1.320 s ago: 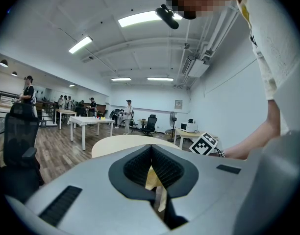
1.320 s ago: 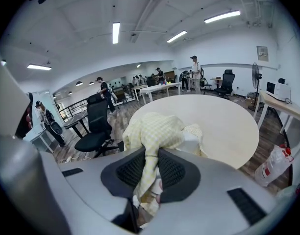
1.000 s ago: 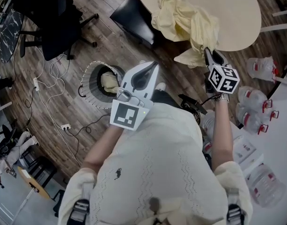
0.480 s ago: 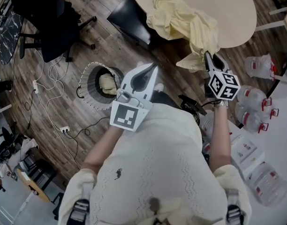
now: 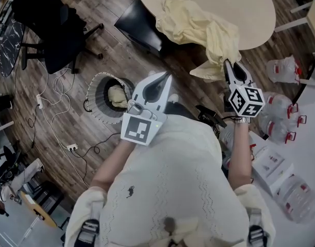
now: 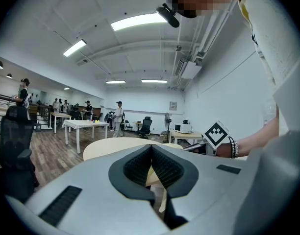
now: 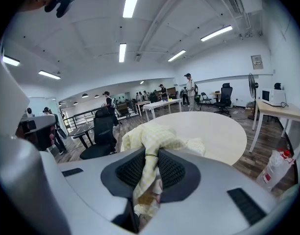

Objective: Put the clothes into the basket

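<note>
A pale yellow garment (image 5: pixel 198 27) lies bunched on the round beige table (image 5: pixel 245 4), with one end hanging off the near edge. My right gripper (image 5: pixel 227 62) is shut on that hanging end. In the right gripper view the cloth (image 7: pixel 155 136) runs between the right gripper's (image 7: pixel 151 154) pads. My left gripper (image 5: pixel 168 75) hovers above the floor between the table and the basket, shut and empty. In the left gripper view the left gripper's (image 6: pixel 151 147) tips meet. The round basket (image 5: pixel 93 84) stands on the floor at left and holds a pale garment (image 5: pixel 118 94).
A black seat (image 5: pixel 139 24) stands against the table's left side. Black office chairs (image 5: pixel 54 30) are at the far left. Cables and a power strip (image 5: pixel 71 147) lie on the wood floor near the basket. Plastic water jugs (image 5: pixel 278 120) crowd the floor at the right.
My right gripper has drawn back from the table and risen a little, pulling more of the yellow garment off the edge. The left gripper stays shut and has shifted only slightly.
</note>
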Demonstrator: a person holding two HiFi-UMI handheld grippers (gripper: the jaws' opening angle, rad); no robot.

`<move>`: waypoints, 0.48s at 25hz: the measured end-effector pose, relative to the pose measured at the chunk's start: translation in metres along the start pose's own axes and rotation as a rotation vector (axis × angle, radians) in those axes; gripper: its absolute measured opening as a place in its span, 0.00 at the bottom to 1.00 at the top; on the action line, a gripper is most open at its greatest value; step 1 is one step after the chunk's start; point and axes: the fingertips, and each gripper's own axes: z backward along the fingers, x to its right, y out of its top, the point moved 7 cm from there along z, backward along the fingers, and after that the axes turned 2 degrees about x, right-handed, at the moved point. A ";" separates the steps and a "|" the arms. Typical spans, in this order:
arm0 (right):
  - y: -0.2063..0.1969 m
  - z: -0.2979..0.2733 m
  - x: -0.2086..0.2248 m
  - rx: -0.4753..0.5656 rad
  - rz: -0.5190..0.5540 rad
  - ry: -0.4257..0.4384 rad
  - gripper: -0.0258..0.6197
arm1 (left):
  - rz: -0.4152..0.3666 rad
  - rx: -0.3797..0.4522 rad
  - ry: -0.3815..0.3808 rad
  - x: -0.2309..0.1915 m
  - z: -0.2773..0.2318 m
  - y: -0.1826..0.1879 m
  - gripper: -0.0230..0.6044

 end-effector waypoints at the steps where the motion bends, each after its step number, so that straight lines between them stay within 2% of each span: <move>1: 0.002 0.004 -0.001 0.007 0.007 0.001 0.16 | 0.000 0.000 -0.001 0.001 0.000 0.000 0.07; 12: 0.014 0.038 -0.013 0.062 0.013 -0.004 0.16 | -0.007 0.006 -0.018 0.007 0.006 0.002 0.07</move>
